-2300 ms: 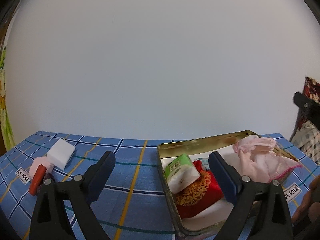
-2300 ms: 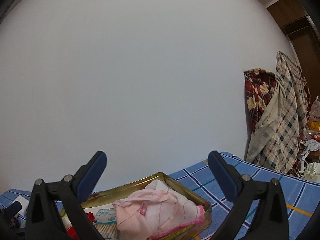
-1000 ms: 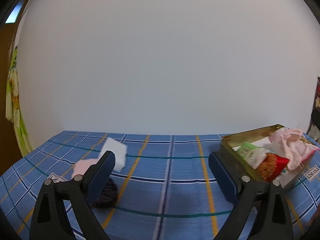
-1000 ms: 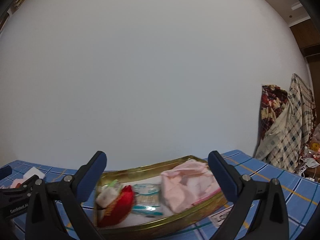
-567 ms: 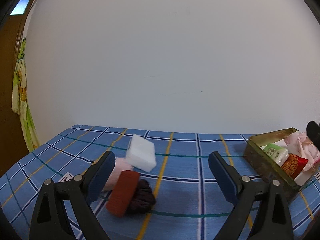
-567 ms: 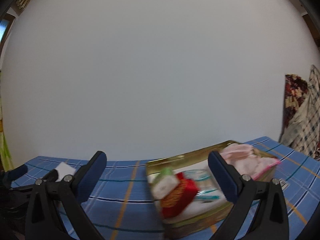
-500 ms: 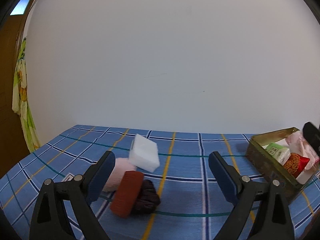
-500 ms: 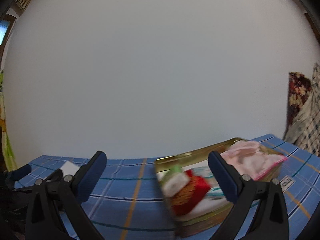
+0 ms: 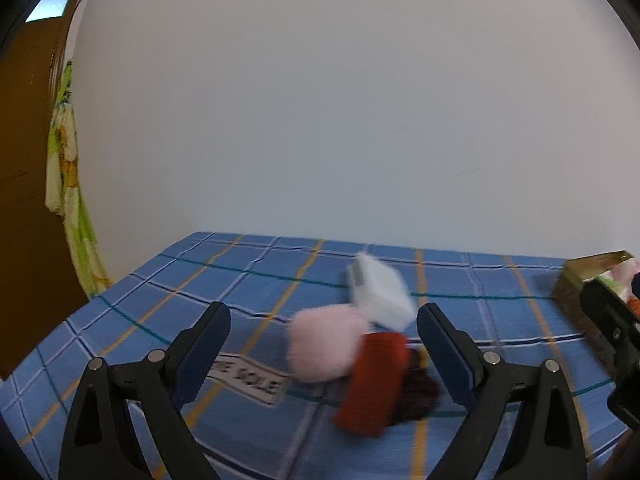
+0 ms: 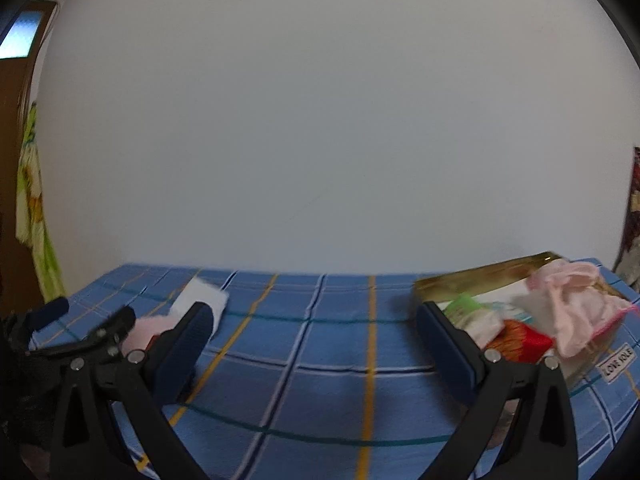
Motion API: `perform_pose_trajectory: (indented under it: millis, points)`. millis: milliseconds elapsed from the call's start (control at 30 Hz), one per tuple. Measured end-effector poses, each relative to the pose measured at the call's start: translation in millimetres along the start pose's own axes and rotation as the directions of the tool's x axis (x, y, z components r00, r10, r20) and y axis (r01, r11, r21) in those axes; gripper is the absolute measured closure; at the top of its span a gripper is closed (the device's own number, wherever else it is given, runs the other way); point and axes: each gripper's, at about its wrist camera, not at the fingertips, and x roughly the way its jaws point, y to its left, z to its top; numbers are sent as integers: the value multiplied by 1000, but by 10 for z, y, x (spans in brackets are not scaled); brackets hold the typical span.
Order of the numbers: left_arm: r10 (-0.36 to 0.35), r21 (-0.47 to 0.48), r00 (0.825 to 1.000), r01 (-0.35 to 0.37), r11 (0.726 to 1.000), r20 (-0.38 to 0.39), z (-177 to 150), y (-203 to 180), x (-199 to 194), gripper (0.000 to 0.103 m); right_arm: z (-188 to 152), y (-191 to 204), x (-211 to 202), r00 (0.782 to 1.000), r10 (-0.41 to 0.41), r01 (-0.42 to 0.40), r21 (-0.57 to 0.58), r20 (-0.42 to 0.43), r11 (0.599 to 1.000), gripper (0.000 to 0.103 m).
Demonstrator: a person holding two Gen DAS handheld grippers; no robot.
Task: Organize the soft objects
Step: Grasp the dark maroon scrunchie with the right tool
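Note:
A white sponge block (image 9: 380,292), a pink fluffy ball (image 9: 324,340), a rust-red block (image 9: 374,384) and a dark maroon knitted piece (image 9: 418,394) lie bunched on the blue checked cloth (image 9: 240,280). My left gripper (image 9: 324,344) is open, its fingers spread to either side of this bunch. A gold tin (image 10: 480,276) at the right holds a pink cloth (image 10: 572,304), a green tissue pack (image 10: 464,306) and a red embroidered pouch (image 10: 520,340). My right gripper (image 10: 312,340) is open over bare cloth, left of the tin. The white sponge (image 10: 200,300) shows at its left.
A white wall runs behind the table. A brown door (image 9: 24,200) with a green and yellow cloth (image 9: 68,200) hanging on it stands at the left. Patterned fabric (image 10: 634,208) hangs at the far right. The left gripper's body (image 10: 80,340) shows low left in the right wrist view.
Both views have swung left. The sponge, ball and red block now sit between my left fingers, and the tin has slid to the right edge. Both grippers stayed open.

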Motion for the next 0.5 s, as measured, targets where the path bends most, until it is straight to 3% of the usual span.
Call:
perform_pose_trajectory:
  millis: [167, 267, 333, 500]
  points:
    - [95, -5, 994, -95, 995, -52, 1, 285, 149, 7, -47, 267, 256, 987, 86, -94, -54, -139, 994, 2]
    - [132, 8, 989, -132, 991, -72, -9, 382, 216, 7, -81, 402, 389, 970, 125, -144, -79, -211, 986, 20]
    - [123, -16, 988, -125, 992, -90, -15, 451, 245, 7, -116, 466, 524, 946, 168, -195, -70, -278, 978, 29]
    - [113, -37, 988, -117, 992, -101, -16, 505, 276, 7, -219, 605, 735, 887, 251, -282, -25, -388, 959, 38]
